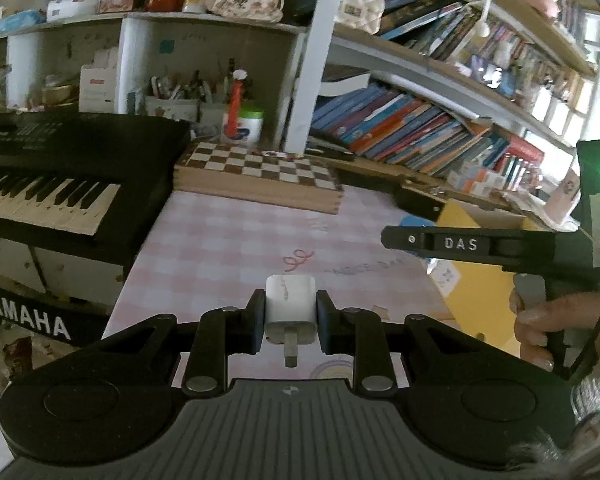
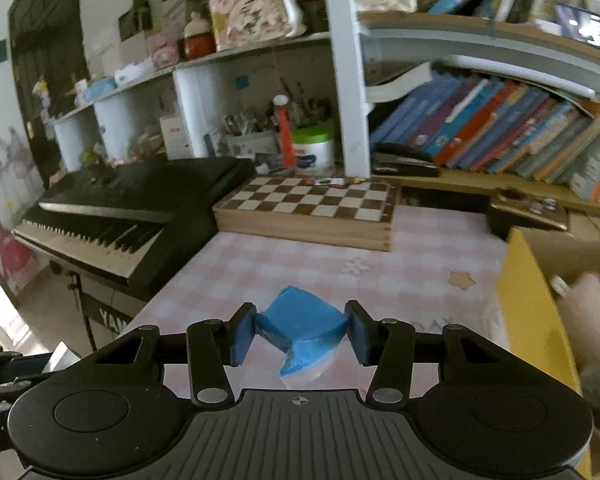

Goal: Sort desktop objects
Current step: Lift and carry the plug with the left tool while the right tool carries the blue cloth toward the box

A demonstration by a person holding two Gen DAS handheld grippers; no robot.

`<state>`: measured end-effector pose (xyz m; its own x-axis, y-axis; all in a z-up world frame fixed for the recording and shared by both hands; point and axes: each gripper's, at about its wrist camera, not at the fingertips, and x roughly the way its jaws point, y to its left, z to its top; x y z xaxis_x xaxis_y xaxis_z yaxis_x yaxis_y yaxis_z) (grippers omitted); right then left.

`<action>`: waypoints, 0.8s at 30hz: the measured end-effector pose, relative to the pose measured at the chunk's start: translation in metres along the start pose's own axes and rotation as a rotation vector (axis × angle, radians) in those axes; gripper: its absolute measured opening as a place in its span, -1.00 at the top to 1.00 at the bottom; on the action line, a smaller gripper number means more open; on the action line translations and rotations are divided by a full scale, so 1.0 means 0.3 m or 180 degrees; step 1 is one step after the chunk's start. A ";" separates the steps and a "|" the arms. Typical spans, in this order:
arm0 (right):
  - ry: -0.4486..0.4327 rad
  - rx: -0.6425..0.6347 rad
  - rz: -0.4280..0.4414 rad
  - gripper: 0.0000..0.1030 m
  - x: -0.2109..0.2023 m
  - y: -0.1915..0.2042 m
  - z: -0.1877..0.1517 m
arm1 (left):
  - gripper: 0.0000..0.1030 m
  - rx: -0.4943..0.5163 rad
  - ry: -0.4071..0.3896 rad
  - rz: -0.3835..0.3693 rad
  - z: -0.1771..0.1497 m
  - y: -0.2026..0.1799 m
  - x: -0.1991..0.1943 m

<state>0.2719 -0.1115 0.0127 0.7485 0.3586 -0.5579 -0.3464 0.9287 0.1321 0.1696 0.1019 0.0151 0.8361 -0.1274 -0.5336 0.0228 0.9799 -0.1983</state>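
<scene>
My left gripper [image 1: 290, 314] is shut on a small white USB charger plug [image 1: 289, 306], its metal prong facing the camera, held above the pink checked tablecloth [image 1: 228, 240]. My right gripper [image 2: 300, 330] is shut on a blue tissue packet [image 2: 302, 326], squeezed so it buckles between the pads, also raised over the tablecloth [image 2: 300, 256]. In the left wrist view the right gripper's black body marked DAS [image 1: 480, 242] and the hand [image 1: 548, 320] holding it show at the right.
A yellow cardboard box [image 2: 536, 320] stands open at the right with pale soft things inside. A wooden chessboard case [image 2: 312, 208] lies at the back of the table. A black keyboard [image 2: 112, 216] stands left. Bookshelves [image 2: 500, 132] and a pen holder fill the background.
</scene>
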 end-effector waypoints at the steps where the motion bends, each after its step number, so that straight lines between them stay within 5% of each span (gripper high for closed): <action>1: 0.0005 0.0035 -0.0014 0.06 -0.021 -0.002 -0.008 | 0.55 0.0005 -0.0007 -0.0025 -0.004 -0.004 -0.015; 24: 0.0352 0.0386 -0.0150 0.06 -0.387 0.120 -0.328 | 0.55 0.0260 0.0226 -0.0586 -0.202 -0.065 -0.269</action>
<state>0.1170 -0.1291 0.0017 0.6932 0.3079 -0.6517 -0.2365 0.9513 0.1979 0.0685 0.0837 0.0120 0.7730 -0.3132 -0.5517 0.2183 0.9479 -0.2321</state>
